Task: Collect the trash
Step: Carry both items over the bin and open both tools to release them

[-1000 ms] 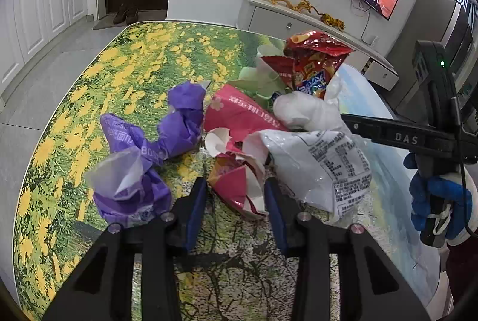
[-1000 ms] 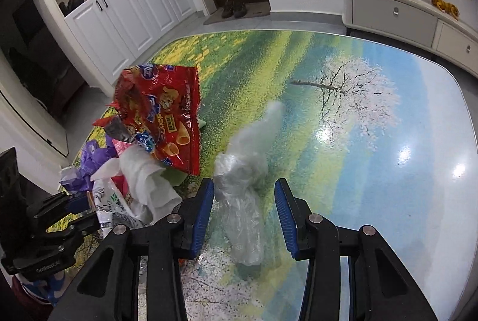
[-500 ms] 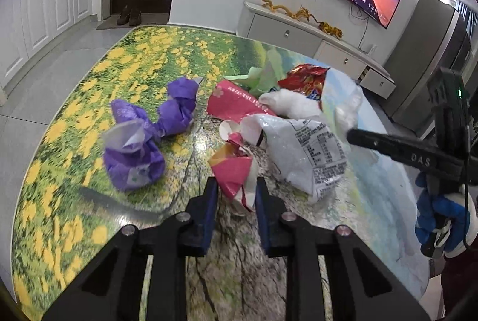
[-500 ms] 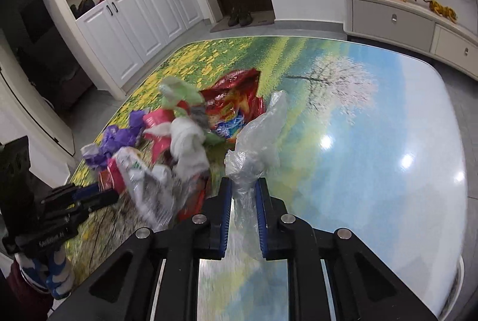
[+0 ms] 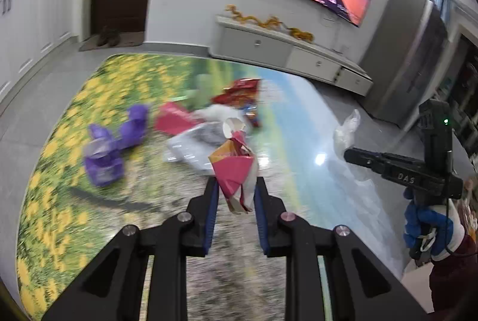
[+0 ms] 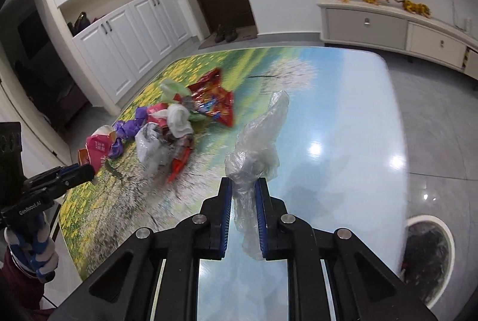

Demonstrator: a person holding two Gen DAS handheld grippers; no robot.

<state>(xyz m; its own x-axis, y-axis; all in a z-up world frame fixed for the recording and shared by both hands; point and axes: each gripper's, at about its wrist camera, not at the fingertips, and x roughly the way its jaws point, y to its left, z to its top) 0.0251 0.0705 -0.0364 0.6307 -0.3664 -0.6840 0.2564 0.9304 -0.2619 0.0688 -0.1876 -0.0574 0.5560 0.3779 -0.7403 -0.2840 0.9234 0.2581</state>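
My left gripper (image 5: 234, 186) is shut on a crumpled pink and white wrapper (image 5: 234, 168) and holds it above the table; it also shows in the right wrist view (image 6: 97, 146). My right gripper (image 6: 243, 186) is shut on a clear plastic bag (image 6: 260, 138), lifted off the table; the bag also shows in the left wrist view (image 5: 346, 131). On the table lie a purple wrapper (image 5: 112, 147), a red chip bag (image 6: 213, 101), a white printed bag (image 6: 149, 147), a white tissue (image 6: 179, 119) and a pink pack (image 5: 173, 119).
The table (image 6: 343, 111) has a printed landscape top. A round white trash bin (image 6: 427, 258) with a dark liner stands on the floor at the table's right. A low TV cabinet (image 6: 388, 25) stands along the far wall.
Both grippers shut on their trash, the left on the pink wrapper and the right on the clear bag, then lifted up and back from the pile.
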